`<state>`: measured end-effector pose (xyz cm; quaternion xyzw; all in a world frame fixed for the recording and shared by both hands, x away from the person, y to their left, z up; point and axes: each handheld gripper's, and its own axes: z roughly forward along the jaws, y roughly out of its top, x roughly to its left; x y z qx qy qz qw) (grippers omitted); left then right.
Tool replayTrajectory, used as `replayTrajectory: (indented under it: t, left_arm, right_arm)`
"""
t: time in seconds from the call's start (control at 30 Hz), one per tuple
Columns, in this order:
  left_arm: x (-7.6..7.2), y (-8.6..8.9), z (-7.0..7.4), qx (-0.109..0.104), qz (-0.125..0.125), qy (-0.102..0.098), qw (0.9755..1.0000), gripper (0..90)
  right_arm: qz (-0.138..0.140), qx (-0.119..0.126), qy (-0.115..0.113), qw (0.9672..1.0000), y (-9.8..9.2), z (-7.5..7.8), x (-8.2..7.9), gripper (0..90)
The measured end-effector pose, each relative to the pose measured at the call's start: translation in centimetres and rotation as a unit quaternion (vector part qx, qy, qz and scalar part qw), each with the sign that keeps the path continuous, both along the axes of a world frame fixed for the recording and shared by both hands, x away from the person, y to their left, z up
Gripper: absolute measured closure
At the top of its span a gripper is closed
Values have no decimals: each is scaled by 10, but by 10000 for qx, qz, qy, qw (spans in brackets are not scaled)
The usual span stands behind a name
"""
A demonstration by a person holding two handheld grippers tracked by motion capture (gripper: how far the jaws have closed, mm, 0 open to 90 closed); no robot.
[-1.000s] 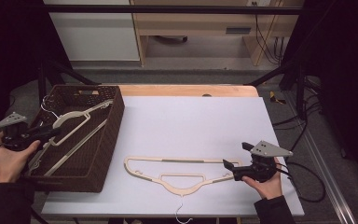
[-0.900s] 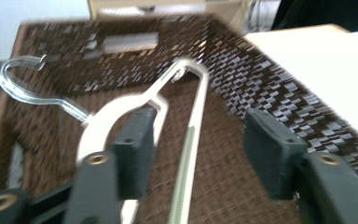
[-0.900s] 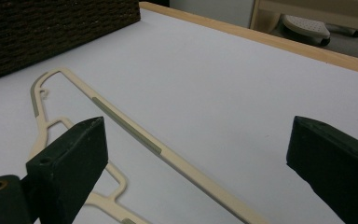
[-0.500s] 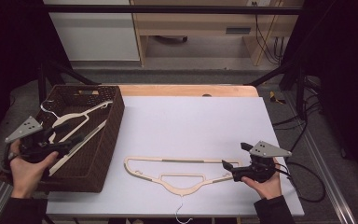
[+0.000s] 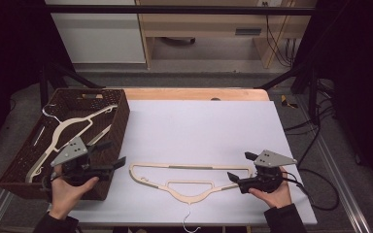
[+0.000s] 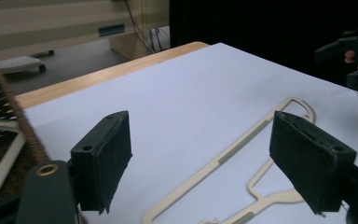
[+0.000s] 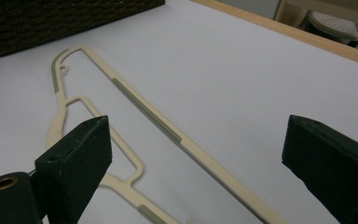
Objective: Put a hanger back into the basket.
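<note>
A cream hanger lies flat on the white table near its front edge. Its metal hook points toward me. A second cream hanger rests in the brown wicker basket at the left. My left gripper hovers at the basket's near right corner, pointing at the flat hanger's left end. Its jaws have just been opening, with nothing between them. My right gripper is open beside that hanger's right end, and holds nothing.
The basket's wall stands close by the left gripper's left pad. A wooden strip edges the table's far side. A cable trails off the right gripper. A white cabinet and a wooden bench stand on the floor beyond.
My left gripper has moved right, from the basket's left side to its near right corner, and its jaws stand wider. The right gripper and the hanger on the table have stayed put.
</note>
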<state>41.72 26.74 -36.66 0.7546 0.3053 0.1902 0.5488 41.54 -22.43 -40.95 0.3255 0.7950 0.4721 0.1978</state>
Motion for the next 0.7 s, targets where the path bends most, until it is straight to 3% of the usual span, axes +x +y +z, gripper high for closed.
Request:
replayTrajectory:
  t: [0.37,0.7]
  left_arm:
    - [-5,-40,-25,194,-421,130,9988,191]
    - [-7,-57,-39,194,-576,238,9979,180]
  right_arm:
    - [375,-279,254,9986,10,-12,0,100]
    - [630,-653,737,9931,18,-32,5,149]
